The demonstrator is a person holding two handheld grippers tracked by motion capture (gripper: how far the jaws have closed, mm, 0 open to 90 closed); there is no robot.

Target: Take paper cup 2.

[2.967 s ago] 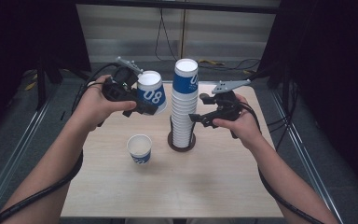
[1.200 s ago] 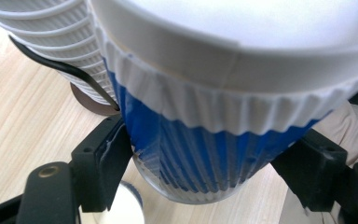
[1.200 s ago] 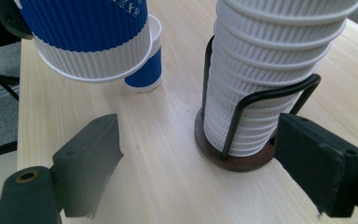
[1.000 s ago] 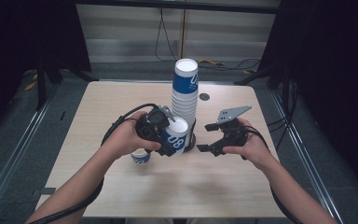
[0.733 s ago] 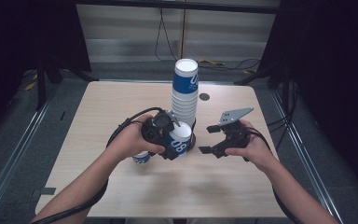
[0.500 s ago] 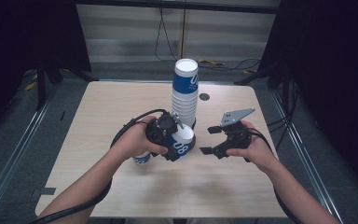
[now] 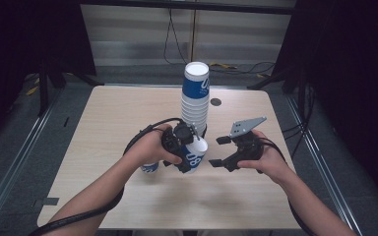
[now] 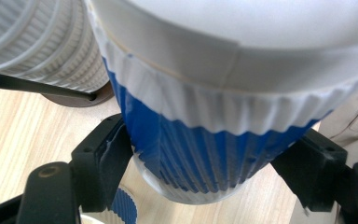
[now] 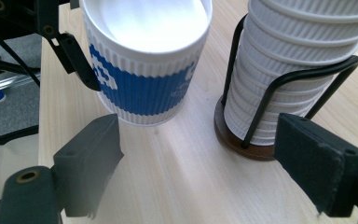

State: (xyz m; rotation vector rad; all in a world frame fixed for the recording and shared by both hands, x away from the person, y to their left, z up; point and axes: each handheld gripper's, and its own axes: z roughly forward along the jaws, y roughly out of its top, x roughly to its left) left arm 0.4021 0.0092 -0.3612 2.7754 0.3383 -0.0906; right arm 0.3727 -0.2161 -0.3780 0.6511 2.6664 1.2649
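The left gripper clamps its fingers on a blue-and-white paper cup, low over the desk at the stack's six o'clock. The right gripper waits with fingers wide, empty. Next, seemingly: set the cup down upright.

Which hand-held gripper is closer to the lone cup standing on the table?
Left. The left hand-held gripper, shut on a blue-and-white paper cup, sits right beside the standing cup. The right hand-held gripper, jaws open, is farther off, beyond the held cup.
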